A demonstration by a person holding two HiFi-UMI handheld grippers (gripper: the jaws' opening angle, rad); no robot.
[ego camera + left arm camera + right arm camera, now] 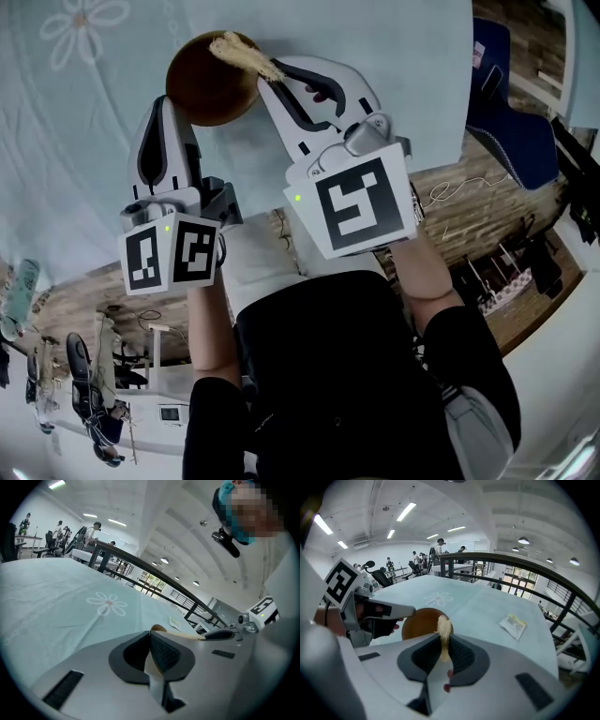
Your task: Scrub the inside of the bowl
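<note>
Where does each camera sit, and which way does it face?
Head view: on the person's head, looking steeply down at a round brown wooden bowl on pale blue cloth; left gripper, right gripper and forearms show.
Left gripper view: rides that gripper, looking along jaws pinching the bowl's rim.
Right gripper view: along jaws clamping a pale fibrous scrubber.
Every view shares the bowl.

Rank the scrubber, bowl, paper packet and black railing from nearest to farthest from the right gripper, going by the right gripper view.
1. The scrubber, clamped in the right gripper itself.
2. The bowl, just beyond the jaws, slightly left.
3. The paper packet, farther out on the cloth, to the right.
4. The black railing, well behind the cloth.
</note>
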